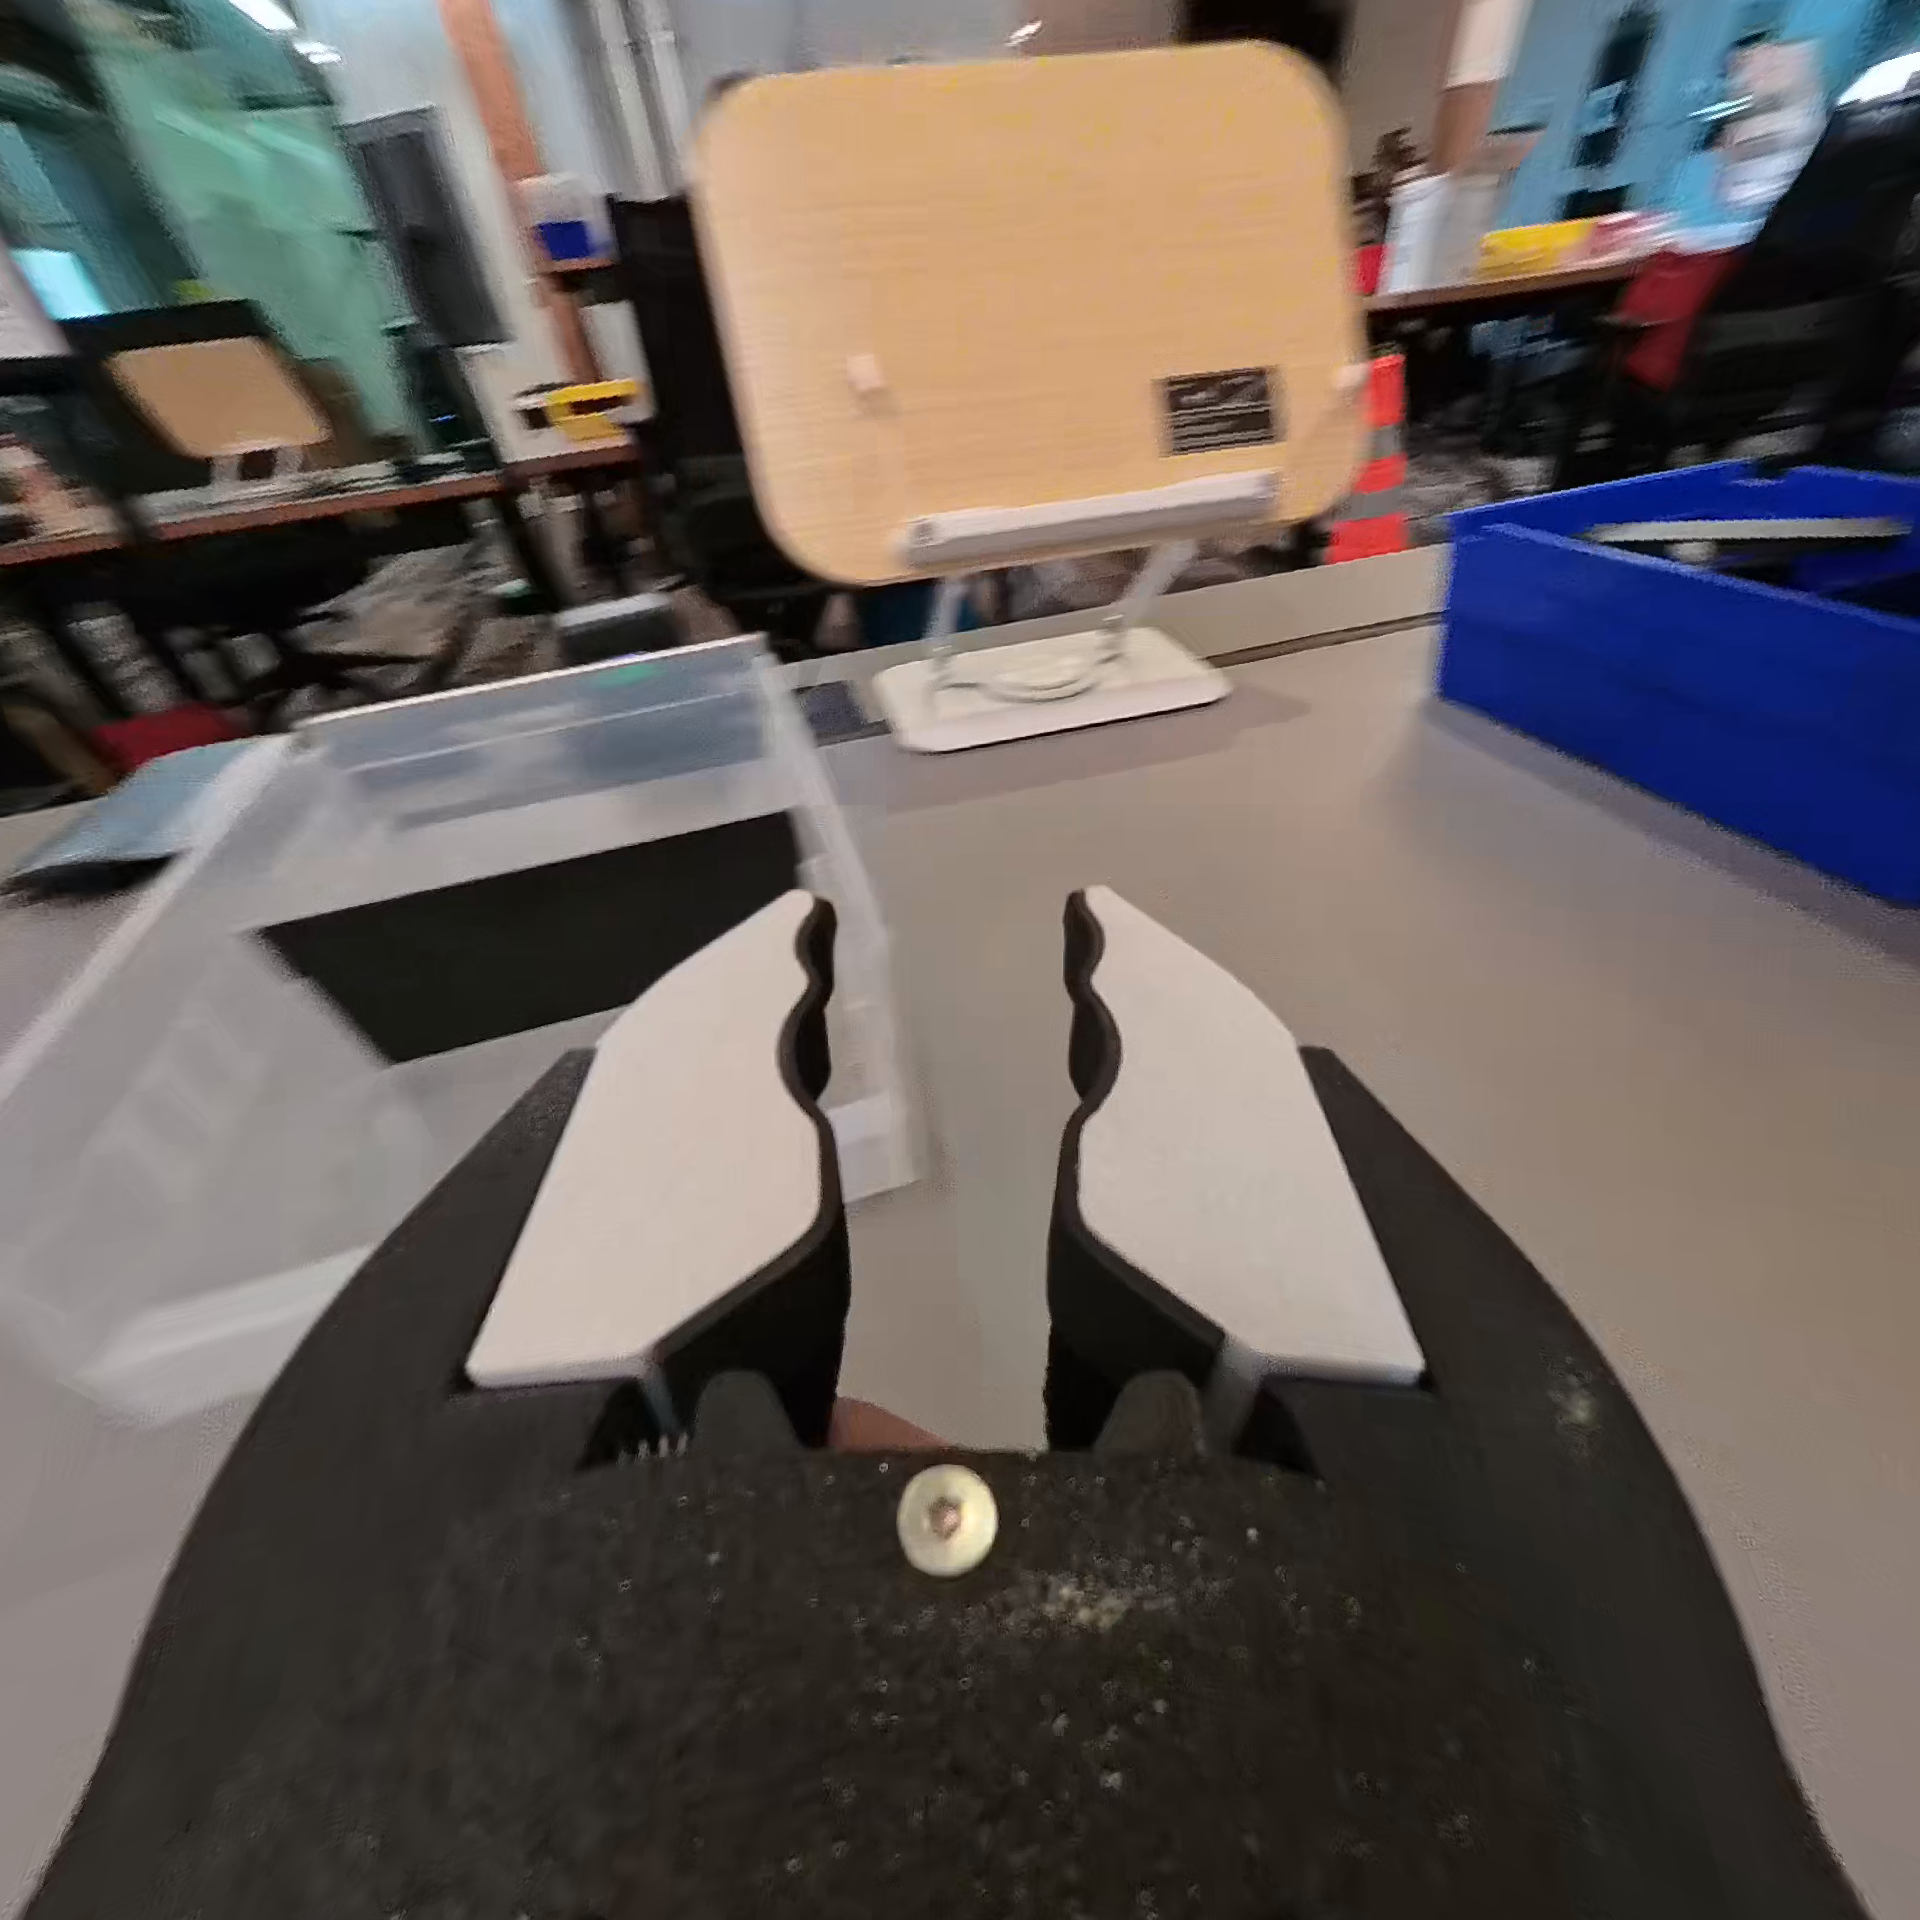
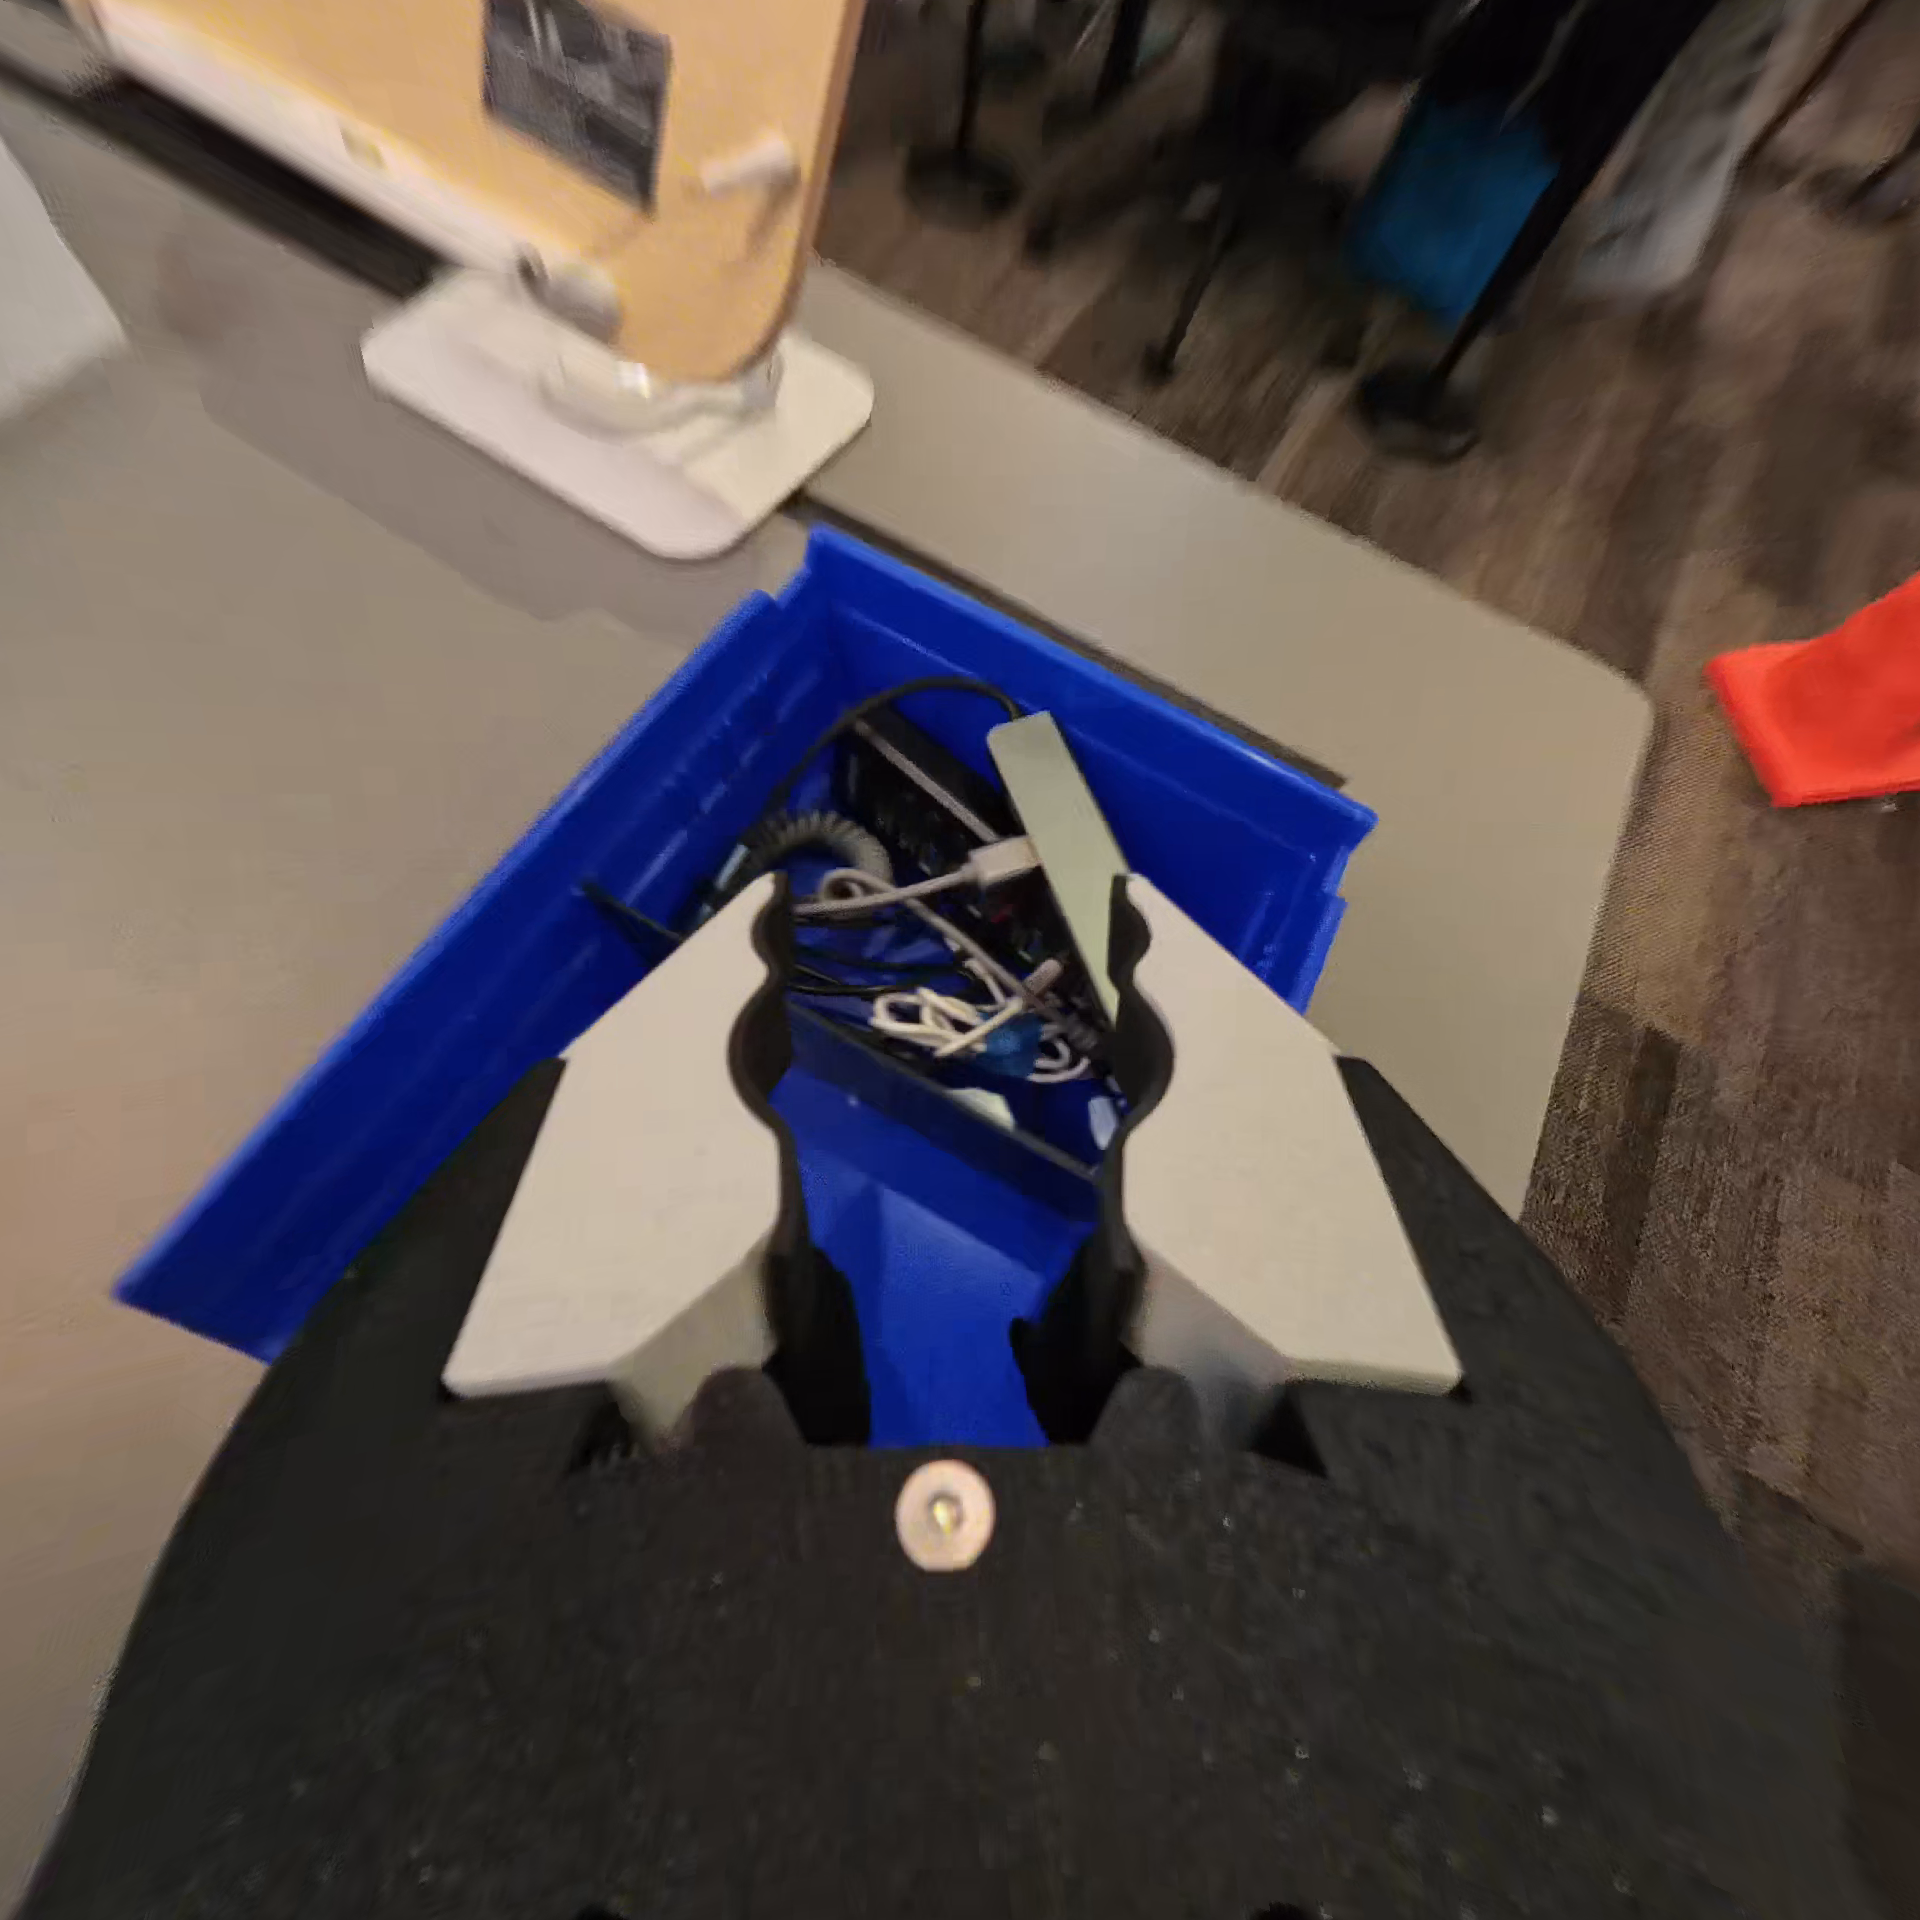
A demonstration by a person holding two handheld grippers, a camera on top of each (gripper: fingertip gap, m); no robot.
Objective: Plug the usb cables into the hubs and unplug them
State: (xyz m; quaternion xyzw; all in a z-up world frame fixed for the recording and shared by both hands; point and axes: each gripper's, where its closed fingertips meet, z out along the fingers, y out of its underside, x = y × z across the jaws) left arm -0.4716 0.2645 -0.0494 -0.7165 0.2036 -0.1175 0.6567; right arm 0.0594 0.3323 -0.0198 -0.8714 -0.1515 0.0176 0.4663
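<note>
A blue bin [image 2: 499, 997] on the grey table holds a tangle of white and black USB cables [image 2: 935, 1013], a slim silver hub [image 2: 1060, 831] with a white plug in its side, and a black hub [image 2: 914, 790] behind it. My right gripper [image 2: 945, 894] is open and empty, held above the bin and pointing down into it. My left gripper [image 1: 951, 914] is open and empty above the bare table, beside a clear plastic box [image 1: 520, 810]. The blue bin also shows in the left wrist view [image 1: 1683, 686] at the far right.
A tan board on a white stand [image 1: 1023, 312] stands at the back of the table; it also shows in the right wrist view [image 2: 623, 156]. The table's edge [image 2: 1590, 883] runs just right of the bin, with floor beyond. A dark mat [image 1: 540, 945] lies under the clear box. Some 55 cm of space lies between my two pairs of fingers.
</note>
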